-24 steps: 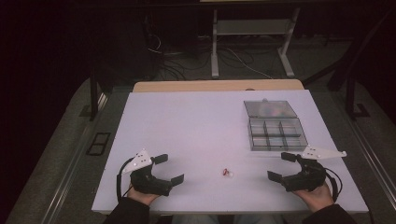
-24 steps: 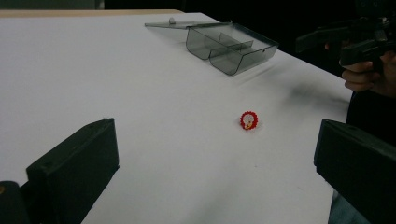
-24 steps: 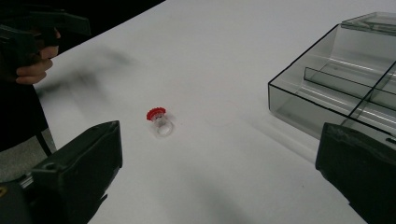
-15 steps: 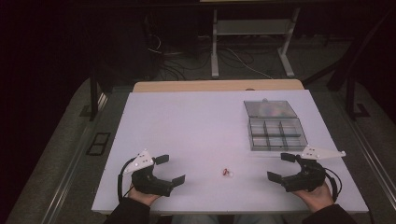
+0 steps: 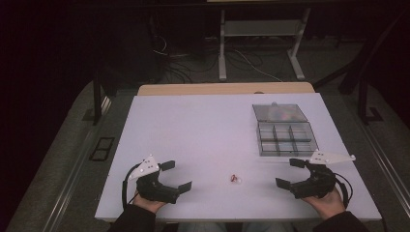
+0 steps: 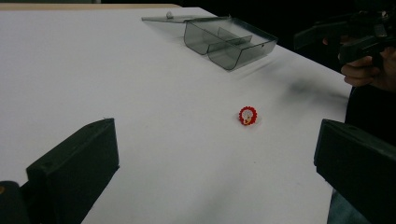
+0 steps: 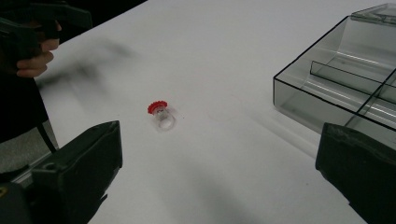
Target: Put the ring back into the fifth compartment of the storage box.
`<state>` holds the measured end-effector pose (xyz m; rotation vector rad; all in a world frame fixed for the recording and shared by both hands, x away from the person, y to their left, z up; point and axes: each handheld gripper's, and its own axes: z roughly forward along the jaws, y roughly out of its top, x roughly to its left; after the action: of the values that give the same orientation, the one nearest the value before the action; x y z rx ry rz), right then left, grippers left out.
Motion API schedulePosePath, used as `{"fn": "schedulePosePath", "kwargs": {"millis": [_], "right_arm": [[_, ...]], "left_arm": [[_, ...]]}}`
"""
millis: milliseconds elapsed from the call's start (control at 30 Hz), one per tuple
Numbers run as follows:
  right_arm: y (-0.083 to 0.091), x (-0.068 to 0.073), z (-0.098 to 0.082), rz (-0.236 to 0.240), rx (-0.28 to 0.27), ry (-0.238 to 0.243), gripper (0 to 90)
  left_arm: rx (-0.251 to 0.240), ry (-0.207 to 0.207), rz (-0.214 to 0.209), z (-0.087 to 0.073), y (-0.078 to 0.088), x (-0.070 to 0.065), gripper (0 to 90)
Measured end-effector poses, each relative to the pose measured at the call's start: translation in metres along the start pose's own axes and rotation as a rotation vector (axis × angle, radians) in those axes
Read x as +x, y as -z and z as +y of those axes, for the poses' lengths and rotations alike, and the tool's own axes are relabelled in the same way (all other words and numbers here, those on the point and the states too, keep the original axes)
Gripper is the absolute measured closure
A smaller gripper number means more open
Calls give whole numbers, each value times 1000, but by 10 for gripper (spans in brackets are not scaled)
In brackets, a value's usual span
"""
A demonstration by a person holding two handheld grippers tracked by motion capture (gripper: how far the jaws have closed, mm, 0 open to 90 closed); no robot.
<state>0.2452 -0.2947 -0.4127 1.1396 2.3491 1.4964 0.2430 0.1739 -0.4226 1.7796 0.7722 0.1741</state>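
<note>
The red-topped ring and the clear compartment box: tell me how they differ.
The red-topped ring is tiny; the clear compartment box is far larger. The ring has a bright red frilled top on a clear band; the box is smoky grey and see-through all over. The ring lies between the two grippers near the table's front edge; the box sits farther back at the right, lid open. Both rest on the white table, untouched.

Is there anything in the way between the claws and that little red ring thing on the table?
No. The little red ring lies alone on the white table, with bare tabletop between it and both the left claw and the right claw. Both claws are open. The clear compartment box sits farther back, off to the side.
</note>
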Motion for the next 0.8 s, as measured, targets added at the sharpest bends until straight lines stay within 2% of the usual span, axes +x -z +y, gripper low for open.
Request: {"fn": "schedulePosePath", "kwargs": {"millis": [333,433,800], "right_arm": [[-1,2,10,-1,44,45,1],[-2,3,18,17,73,56,1],[-9,6,34,52,125,92,1]], "left_arm": [[8,7,3,-2,-1,-1,0],[8,9,3,-2,-1,-1,0],[-4,9,7,-2,1,-1,0]]}}
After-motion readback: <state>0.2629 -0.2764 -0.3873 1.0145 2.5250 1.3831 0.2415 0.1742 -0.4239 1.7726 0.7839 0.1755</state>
